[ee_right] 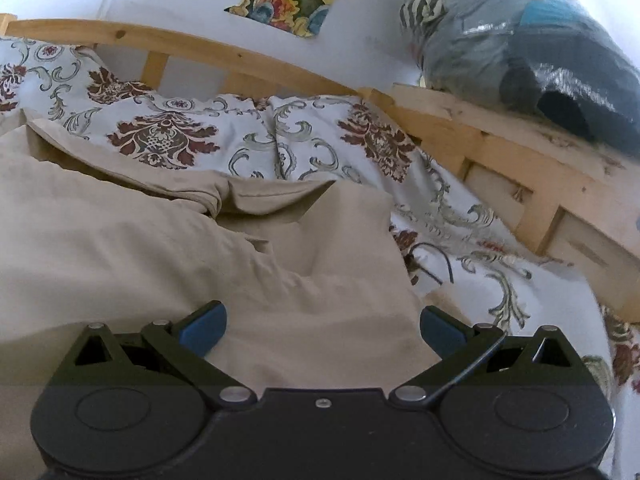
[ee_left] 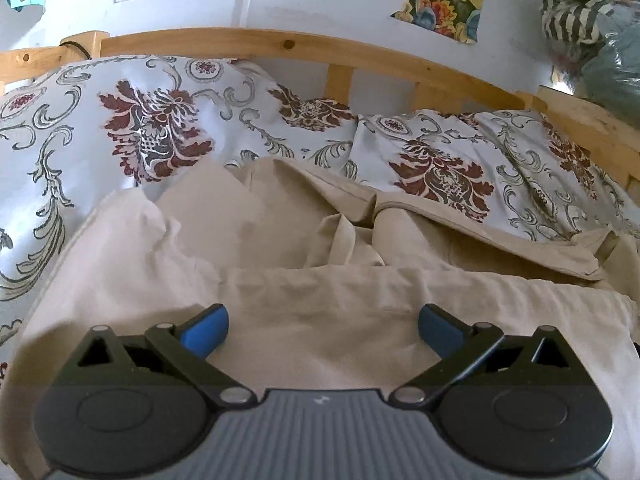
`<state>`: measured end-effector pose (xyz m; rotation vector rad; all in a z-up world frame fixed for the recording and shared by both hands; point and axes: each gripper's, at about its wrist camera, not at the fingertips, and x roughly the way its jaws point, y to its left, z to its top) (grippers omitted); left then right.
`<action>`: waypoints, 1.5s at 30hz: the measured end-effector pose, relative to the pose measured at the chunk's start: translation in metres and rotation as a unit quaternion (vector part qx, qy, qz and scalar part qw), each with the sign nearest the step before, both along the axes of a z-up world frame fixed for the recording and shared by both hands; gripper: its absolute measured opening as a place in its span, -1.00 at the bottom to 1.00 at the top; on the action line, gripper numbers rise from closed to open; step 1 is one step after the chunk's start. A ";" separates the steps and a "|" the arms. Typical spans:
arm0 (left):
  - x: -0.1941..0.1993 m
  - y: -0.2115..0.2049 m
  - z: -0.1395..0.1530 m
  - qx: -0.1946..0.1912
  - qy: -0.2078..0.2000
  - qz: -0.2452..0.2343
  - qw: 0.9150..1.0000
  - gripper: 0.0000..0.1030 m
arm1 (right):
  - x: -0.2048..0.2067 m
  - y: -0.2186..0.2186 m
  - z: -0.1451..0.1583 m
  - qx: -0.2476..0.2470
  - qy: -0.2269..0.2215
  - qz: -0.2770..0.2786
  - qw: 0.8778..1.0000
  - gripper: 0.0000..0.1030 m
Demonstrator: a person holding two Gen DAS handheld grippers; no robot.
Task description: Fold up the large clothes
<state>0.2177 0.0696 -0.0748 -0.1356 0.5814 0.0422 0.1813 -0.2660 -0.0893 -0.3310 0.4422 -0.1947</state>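
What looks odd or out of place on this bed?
A thin black cord loops on the floral bedspread just beside the rumpled beige garment. It could snag during folding. Nothing looks spilled or torn.

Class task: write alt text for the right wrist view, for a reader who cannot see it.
The right gripper, jaws wide open, hovers over a rumpled beige garment lying on a floral bedspread. A wooden bed frame runs behind, with a plastic-wrapped bundle on its ledge.

Matt beige cloth garment point(ee_left: 320, 320), printed cotton-like bedding point(ee_left: 152, 128), bare knotty wood frame point(ee_left: 280, 42), glossy plastic bag point(ee_right: 540, 60).
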 end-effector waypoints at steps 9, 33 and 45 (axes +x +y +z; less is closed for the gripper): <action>-0.050 0.006 0.040 -0.020 -0.023 0.029 0.999 0.99 | -0.007 0.003 0.010 -0.003 -0.024 -0.009 1.000 0.98; -0.105 0.106 0.015 -0.142 0.061 0.067 0.986 0.99 | 0.093 0.115 0.014 -0.029 0.025 0.111 0.993 0.99; -0.093 0.114 0.010 -0.196 0.046 0.084 0.976 0.99 | 0.001 0.105 0.044 -0.010 -0.039 0.140 0.989 0.99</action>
